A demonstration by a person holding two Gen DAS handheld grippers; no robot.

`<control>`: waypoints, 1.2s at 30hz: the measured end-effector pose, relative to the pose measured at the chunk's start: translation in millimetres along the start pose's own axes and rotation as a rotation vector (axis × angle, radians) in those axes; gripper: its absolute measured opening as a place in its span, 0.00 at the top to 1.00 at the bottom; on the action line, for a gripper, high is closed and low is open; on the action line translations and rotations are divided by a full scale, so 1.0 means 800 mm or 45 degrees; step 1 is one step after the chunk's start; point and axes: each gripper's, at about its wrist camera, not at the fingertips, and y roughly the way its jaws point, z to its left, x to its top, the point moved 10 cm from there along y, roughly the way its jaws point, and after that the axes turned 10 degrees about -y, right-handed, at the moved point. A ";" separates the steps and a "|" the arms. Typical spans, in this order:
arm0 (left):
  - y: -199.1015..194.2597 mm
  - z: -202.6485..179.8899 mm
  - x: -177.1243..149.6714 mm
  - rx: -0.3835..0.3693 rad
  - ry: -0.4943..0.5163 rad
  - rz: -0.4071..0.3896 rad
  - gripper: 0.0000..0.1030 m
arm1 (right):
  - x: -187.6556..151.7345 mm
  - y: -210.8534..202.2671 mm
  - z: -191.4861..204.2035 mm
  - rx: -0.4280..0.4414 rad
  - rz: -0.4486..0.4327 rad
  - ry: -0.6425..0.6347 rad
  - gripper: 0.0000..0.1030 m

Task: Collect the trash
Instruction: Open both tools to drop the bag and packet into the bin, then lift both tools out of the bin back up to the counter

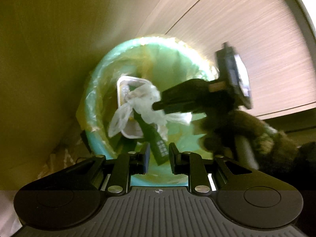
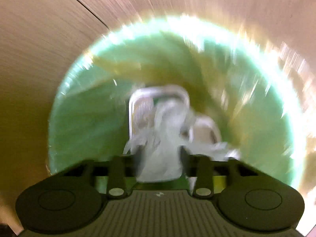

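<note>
A round bin lined with a green bag [image 1: 100,90] stands on the floor; I look down into it in both views [image 2: 83,108]. Inside lie a white plastic tray [image 1: 133,130], a dark green wrapper [image 1: 158,148] and a crumpled clear plastic bag [image 1: 146,100]. My left gripper [image 1: 159,158] is open and empty, just above the bin's near rim. My right gripper [image 1: 158,104] reaches over the bin from the right. In its own view, the right gripper [image 2: 161,158] has the blurred clear plastic bag [image 2: 162,138] between its open jaws, above the tray [image 2: 138,106].
Pale wood-grain floor [image 1: 246,49] lies right of the bin and a yellowish wall [image 1: 39,49] left of it. The gloved hand [image 1: 237,130] that holds the right gripper is over the bin's right rim. Both views are motion-blurred.
</note>
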 end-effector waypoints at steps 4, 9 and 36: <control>0.003 0.011 -0.006 0.033 -0.010 0.033 0.77 | -0.014 0.078 -0.008 -0.010 0.186 0.090 0.75; -0.033 -0.005 0.008 0.034 0.023 -0.043 0.77 | -0.013 0.007 0.014 -0.002 0.061 0.057 0.69; -0.451 -0.279 -0.094 0.218 0.168 -1.289 0.82 | -0.188 -0.687 0.138 -0.055 -1.392 -0.582 0.17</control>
